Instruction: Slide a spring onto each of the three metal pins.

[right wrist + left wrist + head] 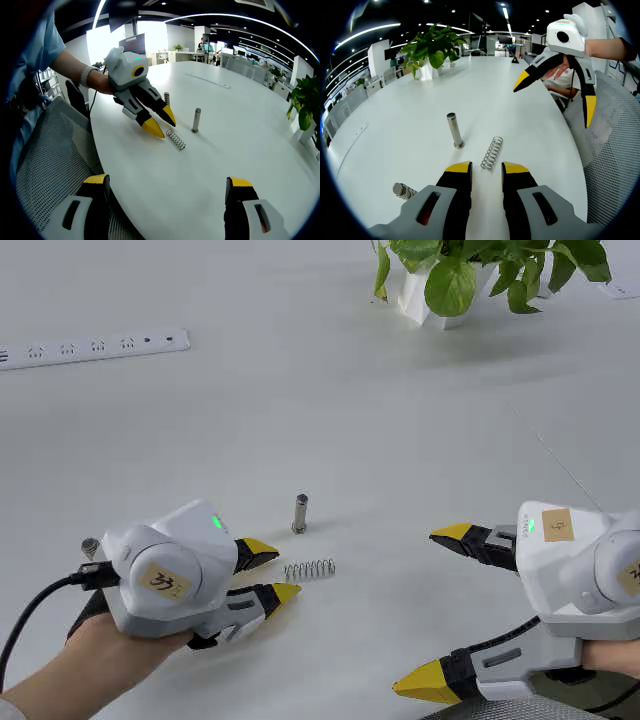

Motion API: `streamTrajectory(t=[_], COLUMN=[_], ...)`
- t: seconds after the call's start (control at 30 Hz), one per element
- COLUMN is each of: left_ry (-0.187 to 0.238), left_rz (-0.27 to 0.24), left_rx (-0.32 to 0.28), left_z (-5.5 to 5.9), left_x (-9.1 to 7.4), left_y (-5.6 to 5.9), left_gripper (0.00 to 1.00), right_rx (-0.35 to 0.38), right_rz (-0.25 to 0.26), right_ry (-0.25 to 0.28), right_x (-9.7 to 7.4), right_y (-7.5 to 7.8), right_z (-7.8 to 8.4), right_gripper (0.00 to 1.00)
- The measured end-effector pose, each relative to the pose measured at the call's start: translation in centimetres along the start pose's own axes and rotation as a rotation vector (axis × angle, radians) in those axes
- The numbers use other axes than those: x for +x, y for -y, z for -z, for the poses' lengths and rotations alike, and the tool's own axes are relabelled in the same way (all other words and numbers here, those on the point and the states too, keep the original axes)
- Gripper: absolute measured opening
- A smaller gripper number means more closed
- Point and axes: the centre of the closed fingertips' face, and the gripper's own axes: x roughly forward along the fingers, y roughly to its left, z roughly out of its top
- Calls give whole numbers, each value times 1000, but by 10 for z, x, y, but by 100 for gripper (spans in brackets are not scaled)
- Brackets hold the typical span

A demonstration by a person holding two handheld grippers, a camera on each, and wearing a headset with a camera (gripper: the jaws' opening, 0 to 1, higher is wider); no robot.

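White workbench (330, 420) is carrying one bare metal pin (300, 513), standing upright, and one loose spring (309, 569), lying on its side near the foot of that pin and apart from it. A second pin (90, 547) is standing just beside the body of my left gripper (272, 570) and, as far as I can judge, is already wearing a spring around it.

Hazards:
- The loose spring is lying nearly in line with my left jaws. Closing on it end-on is likely to be squeezing the coils and flicking it away across the smooth top.
- The bare pin is resting on a narrow base. A sideways knock from a jaw, or from a spring arriving tilted, risks toppling it.

Left gripper: the jaws are standing partly apart and holding nothing. The near end of the spring is lying just ahead of the gap between the tips, and no contact is evident.

Right gripper (432, 608): the jaws are standing wide apart, holding nothing and hovering well to the side of both pin and spring.
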Motion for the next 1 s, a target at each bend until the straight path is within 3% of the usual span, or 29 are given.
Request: streamTrajectory(t=[0.4,0.83,1.0], left_ry=[-15,-29,-27], left_rz=[28,22,21], left_rx=[15,72,61], left_z=[2,3,3], left_x=[10,11,10], left_y=[3,5,6], left_gripper=[9,8,8], right_rx=[12,12,7], right_rz=[5,7,0], right_ry=[8,10,9], right_x=[0,1,5], right_y=[3,4,0], right_z=[-1,-4,-5], right_gripper=[95,94,93])
